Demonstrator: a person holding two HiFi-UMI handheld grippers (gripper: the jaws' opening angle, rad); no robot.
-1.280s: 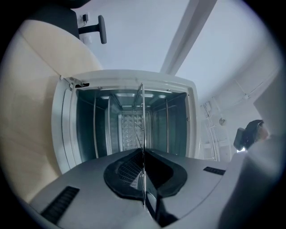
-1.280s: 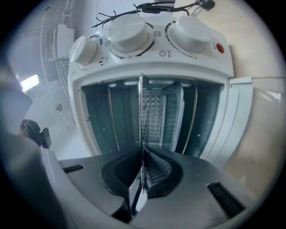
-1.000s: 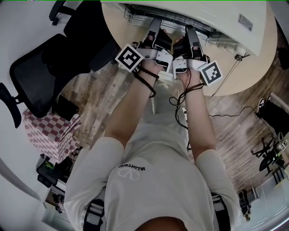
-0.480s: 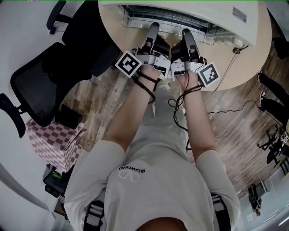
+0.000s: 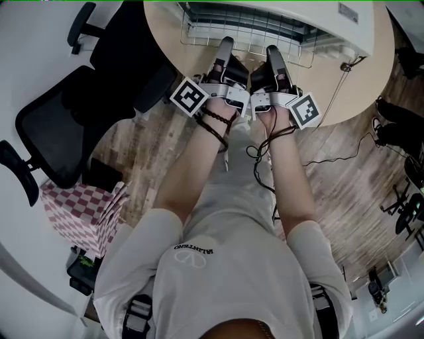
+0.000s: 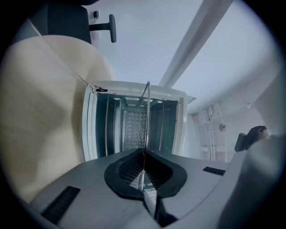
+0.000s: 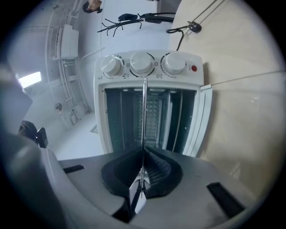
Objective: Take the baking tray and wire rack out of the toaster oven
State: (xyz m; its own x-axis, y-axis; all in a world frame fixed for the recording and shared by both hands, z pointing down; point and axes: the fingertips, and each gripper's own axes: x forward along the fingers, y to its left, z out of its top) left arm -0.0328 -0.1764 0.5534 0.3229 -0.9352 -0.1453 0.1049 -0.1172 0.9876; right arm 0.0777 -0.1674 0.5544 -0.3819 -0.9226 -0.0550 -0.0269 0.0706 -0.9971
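Note:
The white toaster oven (image 5: 318,16) stands open at the far side of the round table. A wire rack (image 5: 248,34) sticks out of its mouth toward me. My left gripper (image 5: 224,48) and right gripper (image 5: 271,53) sit side by side on the rack's near edge, both shut on it. In the left gripper view the rack (image 6: 146,114) is a thin edge-on line running from the left gripper (image 6: 144,178) into the oven (image 6: 178,120). The right gripper view shows the same: the rack (image 7: 144,112) clamped in the right gripper (image 7: 142,173), the oven (image 7: 147,67) behind. I cannot make out a baking tray.
The oven sits on a pale wooden table (image 5: 165,40), with its door (image 7: 204,116) swung open. A black office chair (image 5: 73,112) stands left of me. A cable (image 5: 344,66) trails off the table's right side. A checkered bag (image 5: 73,205) lies on the floor.
Both grippers have drawn back toward me with the rack, so more of the rack shows outside the oven than before.

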